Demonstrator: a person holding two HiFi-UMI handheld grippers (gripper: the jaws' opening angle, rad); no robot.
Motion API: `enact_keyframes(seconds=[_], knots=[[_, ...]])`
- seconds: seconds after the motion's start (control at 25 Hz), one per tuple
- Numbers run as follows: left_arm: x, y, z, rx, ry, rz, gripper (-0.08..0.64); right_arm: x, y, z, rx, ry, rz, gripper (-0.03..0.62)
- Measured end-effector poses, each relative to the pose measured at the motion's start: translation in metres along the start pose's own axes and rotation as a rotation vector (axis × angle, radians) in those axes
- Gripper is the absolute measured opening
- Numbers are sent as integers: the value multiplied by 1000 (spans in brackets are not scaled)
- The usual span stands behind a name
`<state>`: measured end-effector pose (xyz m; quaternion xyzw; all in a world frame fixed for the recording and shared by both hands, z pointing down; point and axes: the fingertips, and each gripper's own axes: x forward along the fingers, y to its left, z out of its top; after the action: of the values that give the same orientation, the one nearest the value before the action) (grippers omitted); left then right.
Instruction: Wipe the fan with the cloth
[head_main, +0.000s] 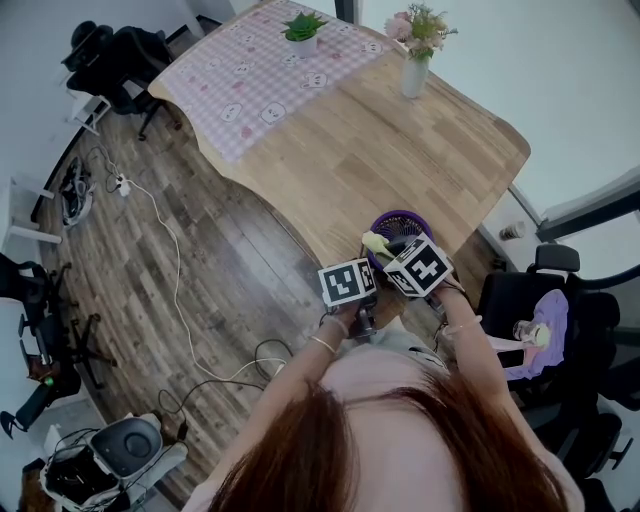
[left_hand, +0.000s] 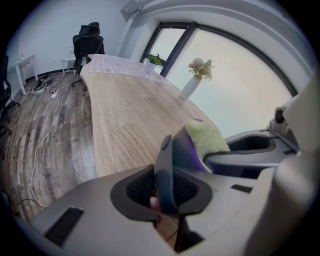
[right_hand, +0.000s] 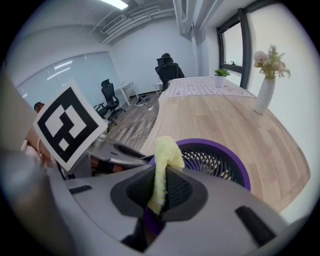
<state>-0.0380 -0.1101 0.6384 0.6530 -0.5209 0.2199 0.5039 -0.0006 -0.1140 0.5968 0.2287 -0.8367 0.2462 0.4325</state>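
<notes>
Head view: the fan (head_main: 400, 224) stands at the table (head_main: 340, 150) edge nearest me, with wide free wood beyond the fan. Left gripper view: my left gripper (left_hand: 167, 192) clamps a dark part of the fan. Right gripper view: my right gripper (right_hand: 161, 192) pinches the cloth (right_hand: 163, 157) beside the fan's grille. I think wiping is in hand; next I should drag the cloth across, away from the edge.

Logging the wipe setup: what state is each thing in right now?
Left gripper: shut on the fan.
Right gripper: shut on the cloth.
Fan: at the table edge, grille up.
Cloth: pinched, tip by the fan's rim.
Vase: upright, flowers in it.
Plant: upright in its pot.
</notes>
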Motion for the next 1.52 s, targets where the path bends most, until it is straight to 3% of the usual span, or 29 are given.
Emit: enact_keyframes(seconds=[0.16,0.48,0.88,1.32,1.52], knots=[[0,1,1,-11,-1,-1,74,-6,-6,10,24,-62,-23,41],[-2,1,-1,-16,-20,13,74,-38,-28,16,51,-209,-154,43],[-2,-1,0,-17,-28,26,74,-41,-46,-14,91,-135,-213,43],[-2,-2,-1,-10,-19,27,72,-31,-38,-7,53,-96,-191,41],[-2,-1,-3,-3,-19,36,69,-28,-44,-6,79,-98,-196,41]])
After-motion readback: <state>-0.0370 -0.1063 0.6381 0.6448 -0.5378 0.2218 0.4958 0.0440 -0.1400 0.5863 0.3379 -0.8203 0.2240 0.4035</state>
